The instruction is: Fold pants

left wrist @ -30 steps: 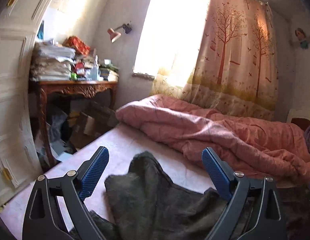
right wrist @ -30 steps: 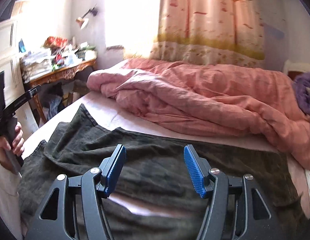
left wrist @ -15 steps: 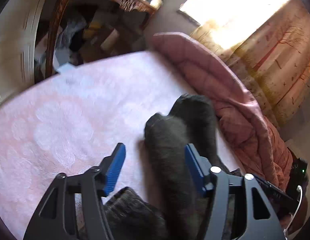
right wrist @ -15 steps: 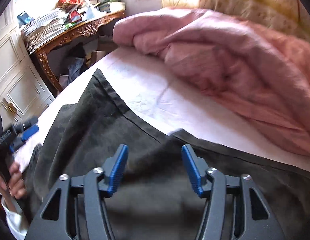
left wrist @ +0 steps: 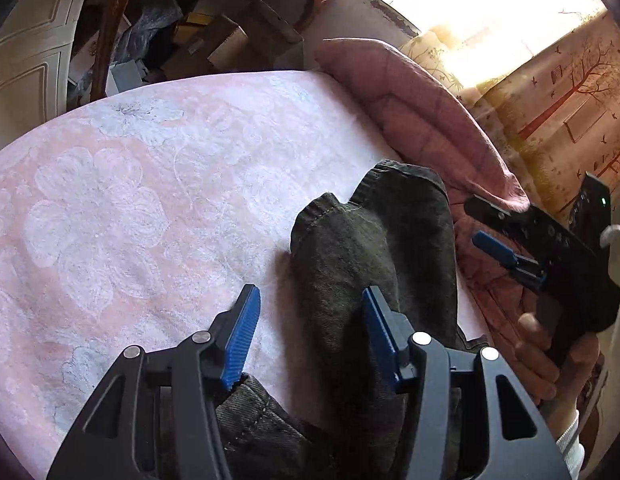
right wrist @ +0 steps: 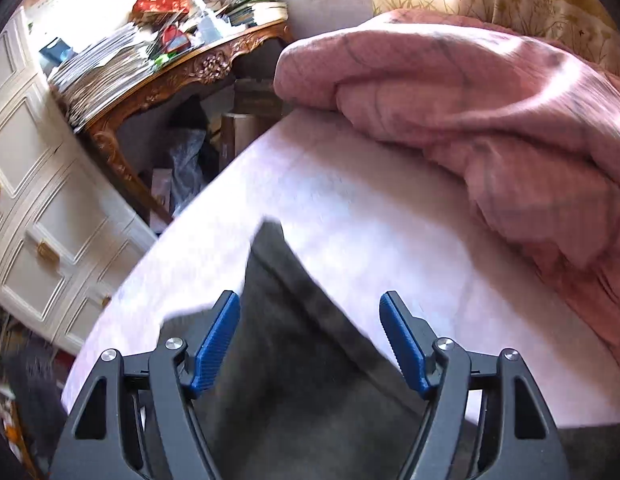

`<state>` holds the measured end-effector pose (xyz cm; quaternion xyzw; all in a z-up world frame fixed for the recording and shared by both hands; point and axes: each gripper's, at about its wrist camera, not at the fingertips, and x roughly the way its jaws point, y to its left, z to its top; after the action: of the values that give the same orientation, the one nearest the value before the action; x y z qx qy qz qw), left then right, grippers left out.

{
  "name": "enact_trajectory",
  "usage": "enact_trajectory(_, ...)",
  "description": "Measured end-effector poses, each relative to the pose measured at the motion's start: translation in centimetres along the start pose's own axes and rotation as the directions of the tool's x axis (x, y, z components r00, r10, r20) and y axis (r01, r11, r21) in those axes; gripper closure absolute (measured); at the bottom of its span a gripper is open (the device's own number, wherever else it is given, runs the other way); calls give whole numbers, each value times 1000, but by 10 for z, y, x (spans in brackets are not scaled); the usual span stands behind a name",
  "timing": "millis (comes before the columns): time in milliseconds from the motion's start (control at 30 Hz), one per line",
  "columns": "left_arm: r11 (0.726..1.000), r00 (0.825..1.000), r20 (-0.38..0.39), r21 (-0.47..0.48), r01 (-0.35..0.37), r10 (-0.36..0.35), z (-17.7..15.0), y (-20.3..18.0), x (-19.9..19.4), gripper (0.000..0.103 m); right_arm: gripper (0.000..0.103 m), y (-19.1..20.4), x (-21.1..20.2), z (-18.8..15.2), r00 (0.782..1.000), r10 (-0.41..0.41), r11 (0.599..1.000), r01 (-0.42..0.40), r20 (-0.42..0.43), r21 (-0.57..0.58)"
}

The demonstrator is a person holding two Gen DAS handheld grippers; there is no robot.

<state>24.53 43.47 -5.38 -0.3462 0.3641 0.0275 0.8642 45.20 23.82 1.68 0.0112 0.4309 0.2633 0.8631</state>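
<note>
While the left gripper [left wrist: 310, 336] hovers half-parted over the bed sheet [left wrist: 122, 200], a raised fold of dark pants [left wrist: 374, 240] stands between its blue pads, pressed by neither; the right gripper [left wrist: 506, 248] shows beside a pink quilt [left wrist: 422, 120]. From the right wrist, the right gripper's [right wrist: 310, 340] jaws are opening above the pants' [right wrist: 294, 360] hem, gripping nothing.
</note>
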Motion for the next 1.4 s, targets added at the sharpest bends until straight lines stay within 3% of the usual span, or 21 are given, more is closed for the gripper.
enact_trajectory(67, 1000, 1000, 5, 17, -16, 16, -1, -2, -1, 50, 29, 5, 17, 9, 999, -33, 999, 33, -7, 7)
enact_trajectory(167, 1000, 1000, 4, 18, -18, 18, 0, -3, 1, 49, 30, 4, 53, 12, 996, -28, 998, 32, -88, 51)
enact_trajectory(200, 1000, 1000, 3, 12, -15, 15, 1, -2, 1, 49, 44, 2, 64, 11, 992, 6, 998, 2, -127, 67)
enact_trajectory(233, 1000, 1000, 3, 5, -12, 12, 1, -1, 1, 49, 72, 1, 68, 10, 988, 45, 997, -35, -148, 72)
enact_trajectory(300, 1000, 1000, 4, -4, -7, 7, 2, 0, 1, 49, 90, 4, 68, 9, 984, 92, 995, -84, -150, 57)
enact_trajectory(433, 1000, 1000, 13, 4, -10, 10, 1, -1, 0, 48, 94, 20, 40, 14, 998, 46, 995, -49, -42, -81)
enact_trajectory(600, 998, 998, 8, -21, 64, -63, 1, 0, -2, 43, 94, 36, -34, 29, 978, 142, 979, -116, 150, -170)
enact_trajectory(767, 994, 996, 12, -56, 93, -92, 2, 4, -1, 45, 94, 48, -88, 21, 959, 213, 950, -158, 190, -269)
enact_trajectory(900, 995, 994, 48, -25, 98, -97, 4, -6, -18, 45, 94, 46, -120, 10, 963, 127, 957, -56, 237, -284)
enact_trajectory(1033, 980, 979, 72, 67, 187, -192, 9, -41, -59, 44, 94, 52, -151, -29, 953, 49, 937, 61, 299, -345)
enact_trajectory(1133, 965, 969, 137, 193, 179, -208, -3, -71, -104, 40, 94, 67, -174, -73, 941, 45, 922, 91, 336, -377)
enact_trajectory(1267, 943, 948, 184, 259, 210, -261, -20, -86, -146, 36, 94, 84, -197, -135, 936, 55, 916, 91, 348, -390)
enact_trajectory(1333, 952, 956, 186, 250, 178, -227, -31, -87, -154, 36, 94, 86, -204, -167, 943, 66, 926, 64, 327, -371)
enact_trajectory(1400, 951, 968, 129, 252, 179, -216, -43, -89, -154, 36, 94, 81, -211, -190, 946, 89, 947, 17, 310, -322)
